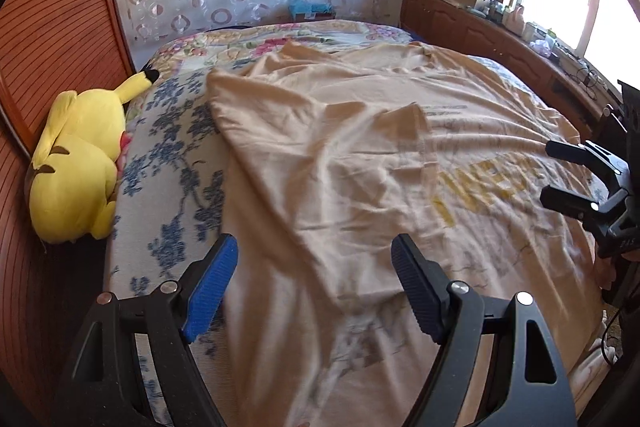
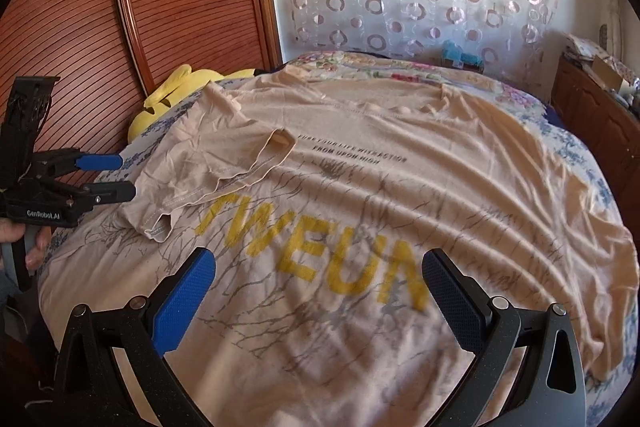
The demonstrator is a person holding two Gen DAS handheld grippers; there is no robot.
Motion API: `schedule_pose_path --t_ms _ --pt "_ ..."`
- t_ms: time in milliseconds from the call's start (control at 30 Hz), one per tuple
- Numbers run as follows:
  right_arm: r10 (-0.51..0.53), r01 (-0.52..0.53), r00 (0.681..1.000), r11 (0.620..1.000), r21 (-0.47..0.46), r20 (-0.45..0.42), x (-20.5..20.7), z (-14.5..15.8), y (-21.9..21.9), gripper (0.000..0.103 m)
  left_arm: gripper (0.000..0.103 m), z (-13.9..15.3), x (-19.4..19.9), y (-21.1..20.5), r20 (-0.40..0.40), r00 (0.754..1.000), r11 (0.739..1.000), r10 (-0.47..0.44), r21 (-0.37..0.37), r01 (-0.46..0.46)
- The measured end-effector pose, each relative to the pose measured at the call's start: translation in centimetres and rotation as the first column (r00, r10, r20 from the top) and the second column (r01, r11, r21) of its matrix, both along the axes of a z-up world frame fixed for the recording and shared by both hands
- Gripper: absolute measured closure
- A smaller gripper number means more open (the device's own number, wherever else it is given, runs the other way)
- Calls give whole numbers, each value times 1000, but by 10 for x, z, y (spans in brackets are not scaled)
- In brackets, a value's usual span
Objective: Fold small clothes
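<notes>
Judging from how the cloth lies, we are barely into the fold: the peach cotton T-shirt with yellow lettering (image 2: 360, 211) is spread across the floral bedspread (image 1: 172, 163), and only its short sleeve on our left (image 2: 208, 167) is turned inward over the print. Our left gripper (image 1: 312, 287) and right gripper (image 2: 316, 303) both hang over the fabric with fingers apart, holding nothing. The other sleeve, hem and body folds all remain.
</notes>
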State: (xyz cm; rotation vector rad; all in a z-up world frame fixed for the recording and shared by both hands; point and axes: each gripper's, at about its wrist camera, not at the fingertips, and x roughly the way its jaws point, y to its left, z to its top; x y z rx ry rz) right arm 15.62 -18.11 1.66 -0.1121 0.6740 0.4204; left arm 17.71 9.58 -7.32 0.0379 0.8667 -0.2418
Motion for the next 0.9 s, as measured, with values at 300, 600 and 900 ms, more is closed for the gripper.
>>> schedule_pose_path --t_ms 300,600,900 --pt "-107 107 994 994 15 18 -3 14 -83 2 23 4 19 -68 20 999 999 -46 -28 46" --pt "-278 278 961 961 5 0 -4 21 -181 2 23 -4 35 -130 -1 994 994 -107 -5 107" --pt "-366 365 929 931 -25 -60 9 12 -239 6 23 -14 42 -172 -27 986 985 -167 34 168"
